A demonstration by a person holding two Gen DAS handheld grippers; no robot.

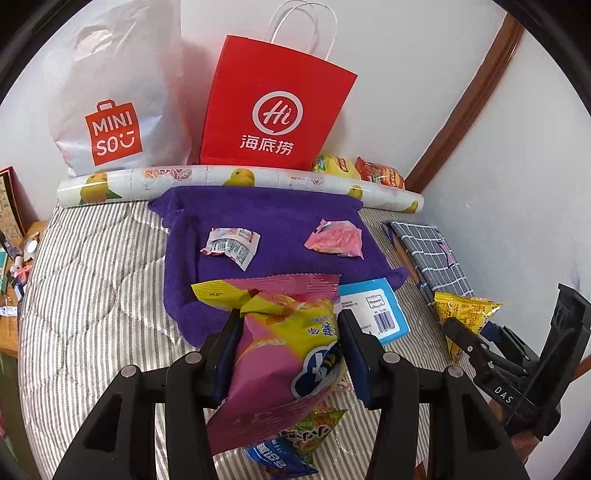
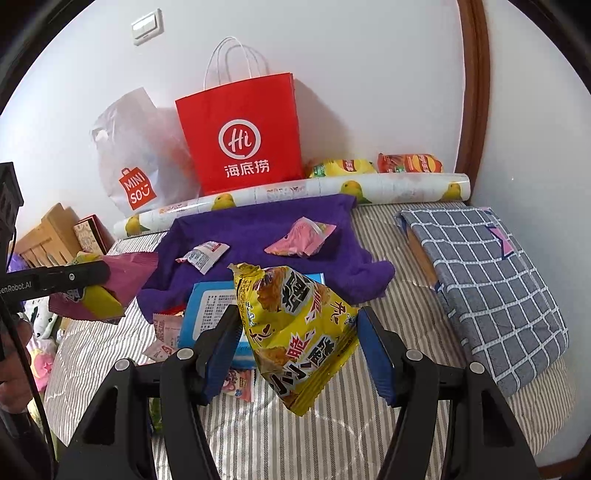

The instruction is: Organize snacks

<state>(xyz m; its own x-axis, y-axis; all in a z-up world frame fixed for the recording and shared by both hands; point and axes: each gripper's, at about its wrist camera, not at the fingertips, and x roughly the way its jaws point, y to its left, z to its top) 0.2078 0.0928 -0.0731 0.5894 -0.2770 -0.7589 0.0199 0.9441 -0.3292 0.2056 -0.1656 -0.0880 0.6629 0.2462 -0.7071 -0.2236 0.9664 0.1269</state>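
Striped quilted bed (image 2: 332,435), white wall switch (image 2: 147,26) in right view only, purple towel (image 1: 280,221) bearing two small wrappers, left gripper (image 1: 288,339) clamping pink-yellow crinkled snack bag (image 1: 273,354), right gripper (image 2: 295,339) pinching yellow foil snack bag (image 2: 299,332), both above bed

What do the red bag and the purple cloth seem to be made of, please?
Red bag: probably matte paper, given its stiff flat sides, sharp creases and twisted white cord handles.
Purple cloth: likely terry towel fabric; it looks soft, fuzzy, unshiny and rumpled.
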